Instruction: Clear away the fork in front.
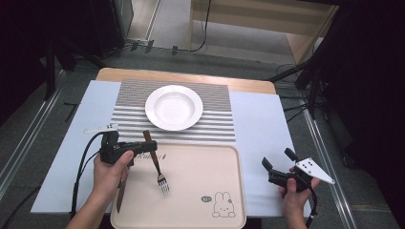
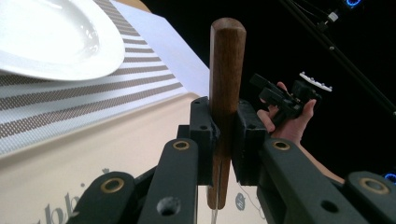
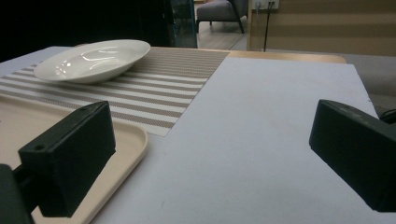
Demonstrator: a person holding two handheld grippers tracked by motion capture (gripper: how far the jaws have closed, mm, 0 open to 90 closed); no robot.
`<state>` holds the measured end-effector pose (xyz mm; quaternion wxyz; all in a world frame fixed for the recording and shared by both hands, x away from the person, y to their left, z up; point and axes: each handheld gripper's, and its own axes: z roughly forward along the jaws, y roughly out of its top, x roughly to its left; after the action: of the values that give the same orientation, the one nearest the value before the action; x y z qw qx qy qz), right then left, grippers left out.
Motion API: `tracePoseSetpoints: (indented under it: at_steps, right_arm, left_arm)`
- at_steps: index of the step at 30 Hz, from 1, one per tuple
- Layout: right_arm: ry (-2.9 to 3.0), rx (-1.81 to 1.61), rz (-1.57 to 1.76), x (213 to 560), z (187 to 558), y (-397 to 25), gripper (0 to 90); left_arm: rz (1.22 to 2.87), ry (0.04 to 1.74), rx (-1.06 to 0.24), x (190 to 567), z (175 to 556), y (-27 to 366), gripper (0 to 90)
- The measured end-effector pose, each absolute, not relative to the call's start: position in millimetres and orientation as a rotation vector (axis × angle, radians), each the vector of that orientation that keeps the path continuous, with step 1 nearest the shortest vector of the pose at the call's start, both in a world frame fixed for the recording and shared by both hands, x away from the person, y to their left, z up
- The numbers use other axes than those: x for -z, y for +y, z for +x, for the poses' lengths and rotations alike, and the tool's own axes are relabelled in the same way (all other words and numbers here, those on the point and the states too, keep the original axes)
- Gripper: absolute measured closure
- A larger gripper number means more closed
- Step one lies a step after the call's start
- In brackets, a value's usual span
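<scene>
Centrally, the left claw (image 1: 146, 146) pinches the wooden handle of a fork (image 1: 156, 164); in the left gripper view the handle (image 2: 226, 84) stands upright between the two pressed pads, rising past them. Below the claw the fork's tines lie over the beige tray (image 1: 200, 191), beside a knife (image 1: 121, 191) near the holding hand. Beyond the left claw sits a white plate (image 1: 174, 107) on a striped placemat (image 1: 215, 129). The right claw (image 1: 277, 160) is spread and holds nothing, over the pale table (image 1: 258, 143) just right of the tray's edge (image 3: 135, 140).
</scene>
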<state>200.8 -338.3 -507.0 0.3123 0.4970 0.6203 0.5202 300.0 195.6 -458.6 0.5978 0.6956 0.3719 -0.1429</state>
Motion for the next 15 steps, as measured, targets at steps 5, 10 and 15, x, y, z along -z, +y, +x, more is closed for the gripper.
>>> tracePoseSetpoints:
  at_steps: [5,10,15]
  right_arm:
    - [1.632,-1.368,1.311,507.3,198.1,-340.6,0.0]
    - [1.637,-1.376,1.289,508.4,197.0,-340.4,0.0]
    - [1.633,-1.386,1.301,509.7,196.9,-341.5,0.0]
  left_arm:
    - [1.621,0.861,0.356,460.9,296.1,197.7,79.3]
    - [1.624,0.866,0.38,465.7,294.2,200.7,79.3]
    - [1.636,0.876,0.392,471.2,294.8,201.3,79.3]
